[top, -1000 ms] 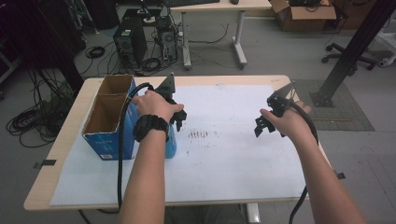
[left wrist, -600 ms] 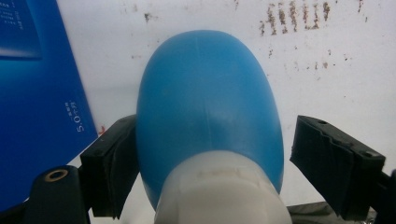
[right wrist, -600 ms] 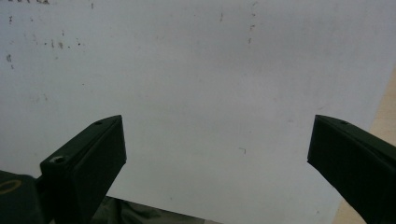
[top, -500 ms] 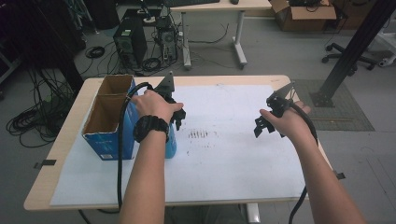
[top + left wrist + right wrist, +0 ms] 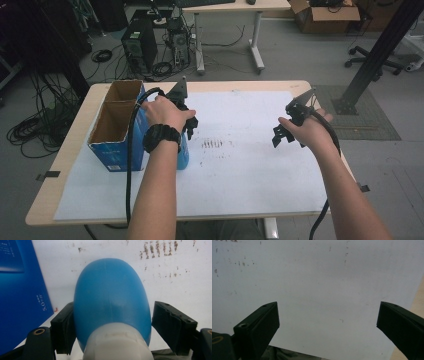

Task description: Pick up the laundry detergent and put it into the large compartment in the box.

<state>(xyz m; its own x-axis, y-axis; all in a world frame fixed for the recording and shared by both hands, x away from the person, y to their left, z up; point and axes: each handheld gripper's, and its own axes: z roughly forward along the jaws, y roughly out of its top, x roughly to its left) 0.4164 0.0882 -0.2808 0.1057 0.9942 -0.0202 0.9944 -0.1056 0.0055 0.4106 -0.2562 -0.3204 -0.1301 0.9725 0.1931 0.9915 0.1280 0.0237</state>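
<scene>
A blue bottle [image 5: 112,295] with a white neck stands on the white paper sheet [image 5: 240,170], right beside a blue cardboard box [image 5: 107,152]. My left gripper [image 5: 112,323] points down over the bottle [image 5: 183,152]. Its jaws have just been closing, and both black pads now sit against the bottle's sides below the neck. In the high view the left hand covers most of the left gripper [image 5: 189,125]. My right gripper [image 5: 279,136] hovers over bare paper at the right. The right gripper [image 5: 327,320] has its jaws wide apart with nothing between them.
The open-topped box [image 5: 20,290] has two compartments and stands at the table's left edge. Dark smudge marks [image 5: 212,144] dot the paper near the middle. The wooden table edge [image 5: 418,297] runs just right of the right gripper. Cables, computers and a desk lie beyond the table.
Both hands have stayed where they were over the table. No shift of the bottle or the box can be made out in the high view.
</scene>
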